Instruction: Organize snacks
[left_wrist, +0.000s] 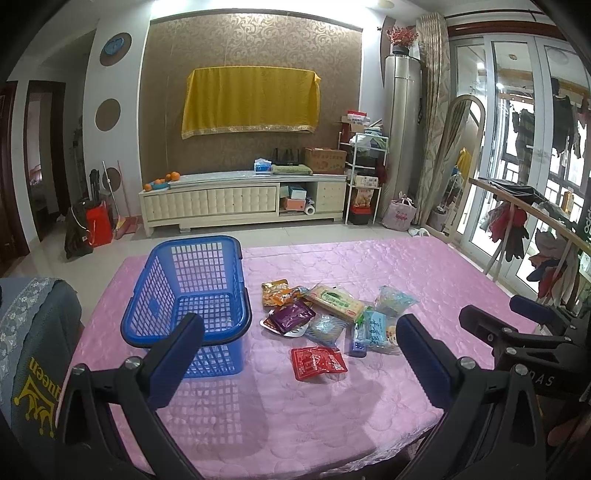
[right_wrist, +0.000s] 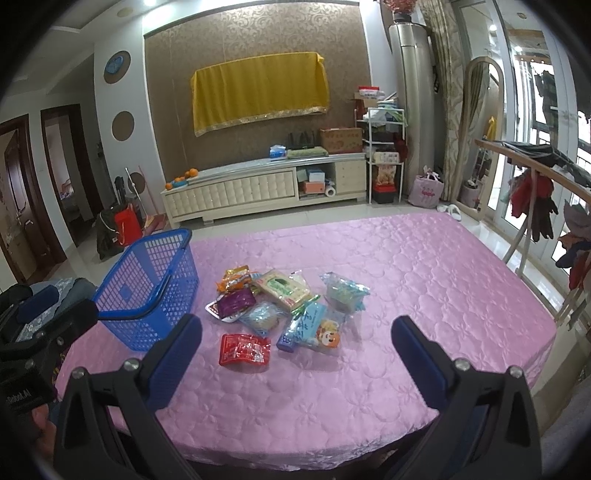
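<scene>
A blue plastic basket (left_wrist: 192, 291) (right_wrist: 147, 288) stands empty on the left of the pink table (left_wrist: 332, 406) (right_wrist: 424, 295). Right of it lies a pile of snack packets (left_wrist: 332, 314) (right_wrist: 288, 302): a red packet (left_wrist: 318, 362) (right_wrist: 243, 349) nearest me, a purple one (left_wrist: 291, 315) (right_wrist: 234, 301), an orange one (left_wrist: 275, 291) (right_wrist: 236, 277), a green-labelled cracker pack (left_wrist: 338, 301) (right_wrist: 284, 288) and several pale blue ones. My left gripper (left_wrist: 299, 343) is open above the near table edge, nothing between its fingers. My right gripper (right_wrist: 295, 343) is open too, also empty, and shows at the right of the left wrist view (left_wrist: 517, 325).
A chair with a grey embroidered cover (left_wrist: 33, 332) stands at the table's left side. Beyond the table are tiled floor and a cream TV cabinet (left_wrist: 243, 199). A wooden clothes rack (left_wrist: 535, 221) with hanging garments stands right of the table, by the glass doors.
</scene>
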